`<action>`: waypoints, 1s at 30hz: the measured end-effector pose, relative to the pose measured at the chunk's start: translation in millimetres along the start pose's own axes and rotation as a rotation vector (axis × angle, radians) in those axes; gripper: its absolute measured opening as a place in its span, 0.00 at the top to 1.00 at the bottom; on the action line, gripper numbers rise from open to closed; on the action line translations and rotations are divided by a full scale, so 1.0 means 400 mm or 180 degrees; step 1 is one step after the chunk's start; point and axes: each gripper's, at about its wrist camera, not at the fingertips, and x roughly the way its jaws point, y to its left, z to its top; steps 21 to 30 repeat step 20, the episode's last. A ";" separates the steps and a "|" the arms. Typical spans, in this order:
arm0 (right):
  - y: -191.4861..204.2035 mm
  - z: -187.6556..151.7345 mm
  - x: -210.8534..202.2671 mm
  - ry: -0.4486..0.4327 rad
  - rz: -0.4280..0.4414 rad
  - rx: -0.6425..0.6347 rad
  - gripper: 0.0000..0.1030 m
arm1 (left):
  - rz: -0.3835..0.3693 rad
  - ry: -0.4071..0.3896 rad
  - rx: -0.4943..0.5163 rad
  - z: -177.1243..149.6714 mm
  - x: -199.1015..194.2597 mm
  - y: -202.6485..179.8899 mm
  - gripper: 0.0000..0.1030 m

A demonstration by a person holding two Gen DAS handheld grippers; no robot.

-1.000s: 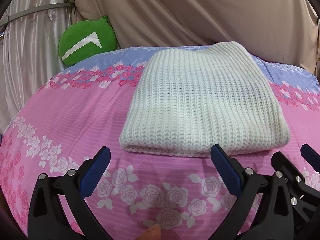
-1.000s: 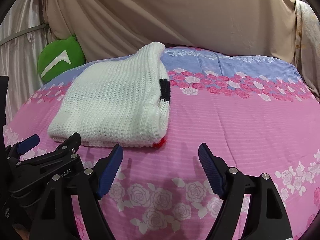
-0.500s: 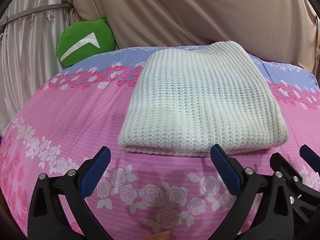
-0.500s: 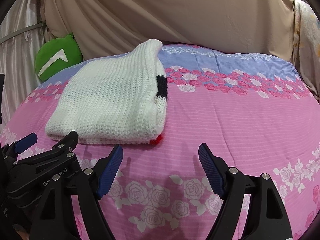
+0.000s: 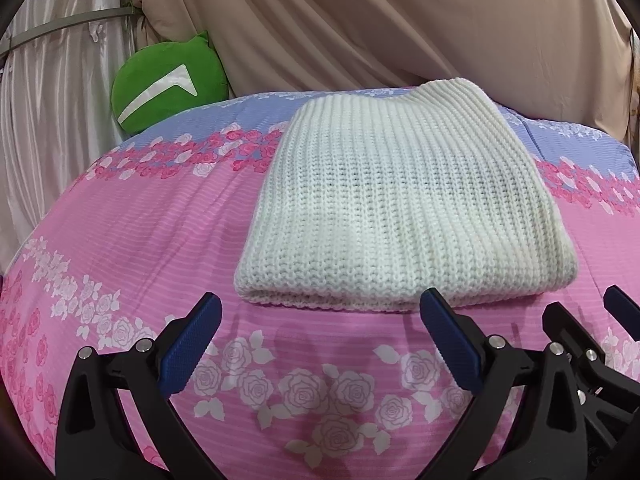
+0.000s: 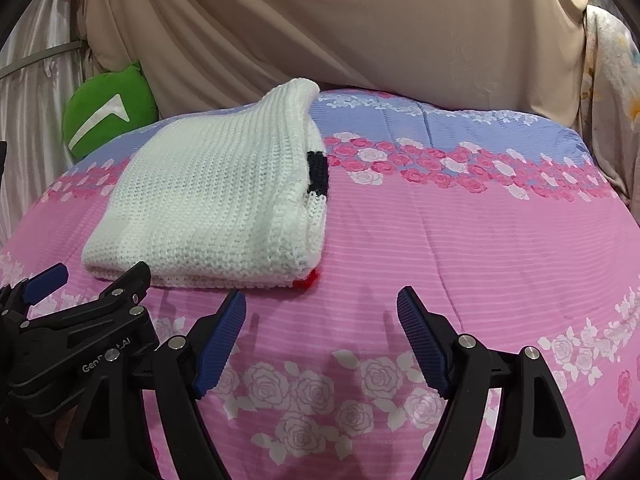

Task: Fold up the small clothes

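chunky white knitted sweater [image 5: 404, 208]: folded flat on the pink floral bedspread [image 6: 440, 248], looks done | left gripper [image 5: 320, 344] and right gripper [image 6: 322, 332]: both gaping wide, empty, parked just short of it

Both wrist views look forward and downward, low over the pink floral bedspread [image 5: 132, 216]. The left view faces the folded white knit sweater [image 5: 404, 208] squarely and near. The right view stands right of it. Both share sweater and green cushion [image 6: 108, 120].
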 end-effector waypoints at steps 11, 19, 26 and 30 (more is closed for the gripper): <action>0.010 0.000 -0.011 -0.0045 -0.0144 -0.0047 0.25 | 0.0063 -0.0064 0.0027 -0.004 -0.011 0.003 0.07; 0.014 0.001 -0.009 -0.0036 -0.0230 -0.0082 0.25 | 0.0071 -0.0068 0.0066 -0.005 -0.012 0.000 0.12; 0.014 0.001 -0.010 -0.0038 -0.0233 -0.0081 0.25 | 0.0072 -0.0069 0.0067 -0.004 -0.013 -0.001 0.12; 0.014 0.001 -0.010 -0.0038 -0.0233 -0.0081 0.25 | 0.0072 -0.0069 0.0067 -0.004 -0.013 -0.001 0.12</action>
